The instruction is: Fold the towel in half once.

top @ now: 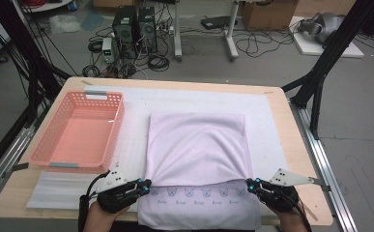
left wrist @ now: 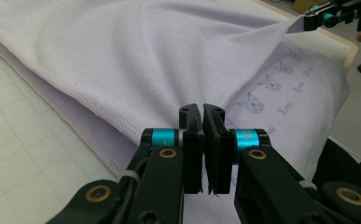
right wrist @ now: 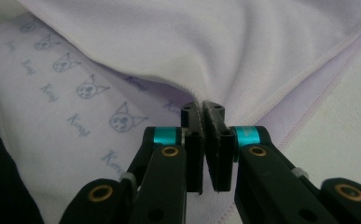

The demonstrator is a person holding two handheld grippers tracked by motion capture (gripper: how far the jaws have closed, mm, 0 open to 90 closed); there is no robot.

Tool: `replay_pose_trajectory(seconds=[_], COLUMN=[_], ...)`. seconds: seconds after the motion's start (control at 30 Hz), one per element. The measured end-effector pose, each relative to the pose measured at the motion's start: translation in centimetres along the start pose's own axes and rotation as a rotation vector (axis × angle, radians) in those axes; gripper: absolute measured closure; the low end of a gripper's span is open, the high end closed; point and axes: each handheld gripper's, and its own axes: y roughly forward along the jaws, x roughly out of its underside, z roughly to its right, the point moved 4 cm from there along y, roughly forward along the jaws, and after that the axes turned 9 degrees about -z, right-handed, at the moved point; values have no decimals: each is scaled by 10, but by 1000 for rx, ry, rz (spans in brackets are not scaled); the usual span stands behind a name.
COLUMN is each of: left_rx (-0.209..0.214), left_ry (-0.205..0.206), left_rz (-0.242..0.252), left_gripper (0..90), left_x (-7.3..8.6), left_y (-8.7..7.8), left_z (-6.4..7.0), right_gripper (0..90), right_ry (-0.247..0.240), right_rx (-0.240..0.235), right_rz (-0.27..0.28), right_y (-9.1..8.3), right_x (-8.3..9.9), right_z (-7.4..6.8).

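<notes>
A pale lilac towel [top: 197, 145] lies on the table, folded over itself, with a strip of small printed cat faces [top: 199, 192] showing along its near edge. My left gripper [top: 147, 185] is shut on the towel's upper layer at the near left corner [left wrist: 202, 112]. My right gripper [top: 250, 183] is shut on the near right corner [right wrist: 201, 108] of that same layer. Both corners are lifted slightly off the printed lower layer [right wrist: 75, 88]. In the left gripper view the right gripper [left wrist: 314, 19] holds the far corner at the top right.
An empty pink plastic basket [top: 47, 145] stands at the left of the table on a white gridded mat [top: 136, 140]. The wooden table's edge [top: 300, 159] runs along the right. Computers, cables and boxes lie on the floor beyond.
</notes>
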Motion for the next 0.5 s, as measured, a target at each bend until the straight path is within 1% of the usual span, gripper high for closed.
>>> replay_pose_trajectory(seconds=[0.1, 0.23, 0.4, 0.5], left_rx=[5, 23, 49, 72], left_ry=[-4, -15, -6, 1], left_rz=[-1, -3, -5, -20], left_gripper=[858, 858, 858, 858], left_x=[2, 6, 10, 13], left_y=[-3, -9, -18, -22], left_z=[0, 2, 10, 17], right_gripper=[865, 865, 866, 865], right_ry=[0, -16, -31, -42], right_rx=[-9, -20, -32, -46], right_rz=[0, -3, -18, -29], right_y=[-4, -12, -24, -31], right_x=[1, 4, 13, 19], right_z=[-2, -8, -14, -17])
